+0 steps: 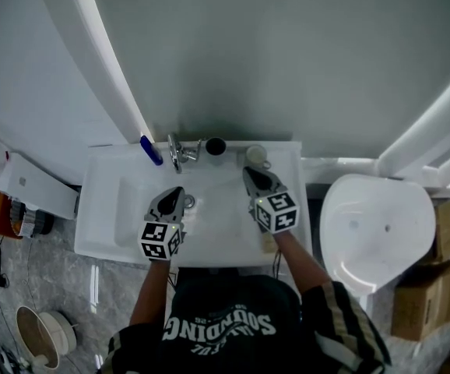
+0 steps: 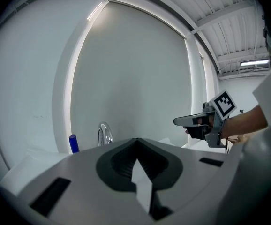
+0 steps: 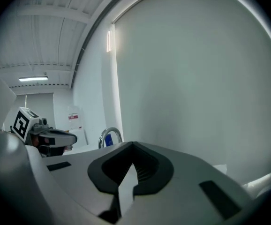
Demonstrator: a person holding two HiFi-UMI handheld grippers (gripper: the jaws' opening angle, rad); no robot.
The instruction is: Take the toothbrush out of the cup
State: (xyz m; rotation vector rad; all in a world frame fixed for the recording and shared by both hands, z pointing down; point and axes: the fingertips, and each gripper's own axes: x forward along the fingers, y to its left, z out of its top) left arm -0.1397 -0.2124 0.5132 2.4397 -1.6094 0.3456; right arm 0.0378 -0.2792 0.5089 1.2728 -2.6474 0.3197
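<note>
Nearest, a person in a dark printed shirt reaches both arms over a white washbasin. The left gripper hangs over the middle of the basin, its jaws together with nothing between them. The right gripper, to the right and slightly farther, also has its jaws pressed together and empty. Just beyond its tip a white cup stands on the far rim; whether the toothbrush is in it I cannot tell. Leftward along that rim come a dark round container, a chrome faucet and a blue cylinder.

White cup stands upright on the sink rim.
</note>
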